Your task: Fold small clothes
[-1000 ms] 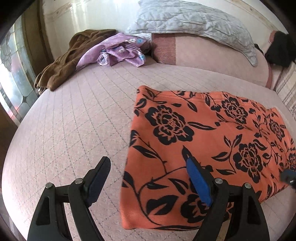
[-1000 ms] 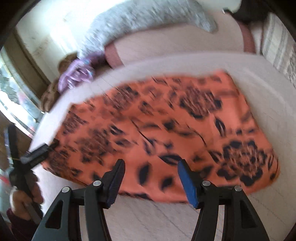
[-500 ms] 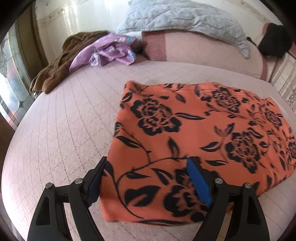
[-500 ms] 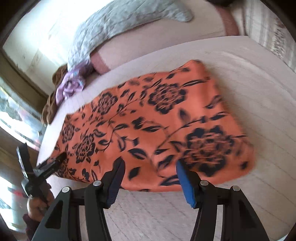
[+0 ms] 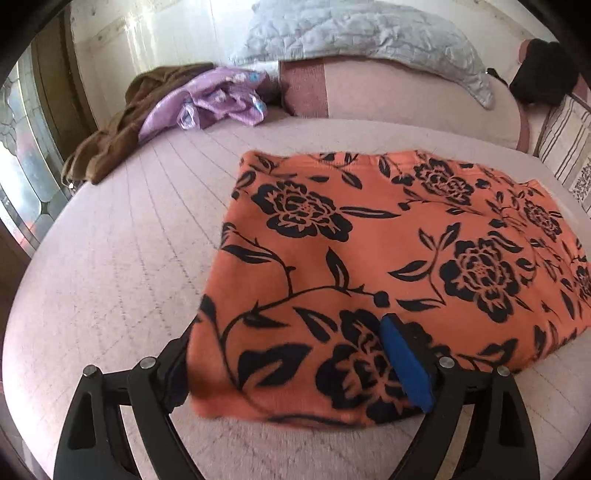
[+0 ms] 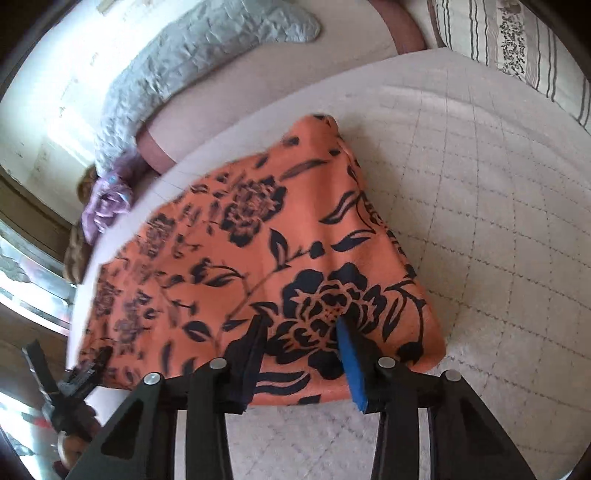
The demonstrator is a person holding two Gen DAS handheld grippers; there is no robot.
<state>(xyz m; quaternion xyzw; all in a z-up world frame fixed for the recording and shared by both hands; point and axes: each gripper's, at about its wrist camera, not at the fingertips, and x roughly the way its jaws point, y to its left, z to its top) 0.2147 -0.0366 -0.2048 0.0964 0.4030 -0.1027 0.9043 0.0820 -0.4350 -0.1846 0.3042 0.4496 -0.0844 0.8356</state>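
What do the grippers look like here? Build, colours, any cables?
Both the left gripper and the right gripper match: black plastic linkage arms with silver pivot pins and triangular cut-outs. On each, one finger carries a blue pad, the other a dark one. No cables or markings show.

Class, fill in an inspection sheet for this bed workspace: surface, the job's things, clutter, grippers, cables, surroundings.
Surface: pink quilted bedspread, flat.
Job's things: orange garment with black flowers, spread flat on the bedspread.
Clutter: brown garment and purple cloth bunched at the far edge; black item by the striped pillow.
Grippers: left gripper open and widening, straddling the garment's near corner; right gripper closing over the other near corner, pads not yet pressing.
Cables: nothing seen.
Surroundings: grey quilted cover over a pink bolster; window.
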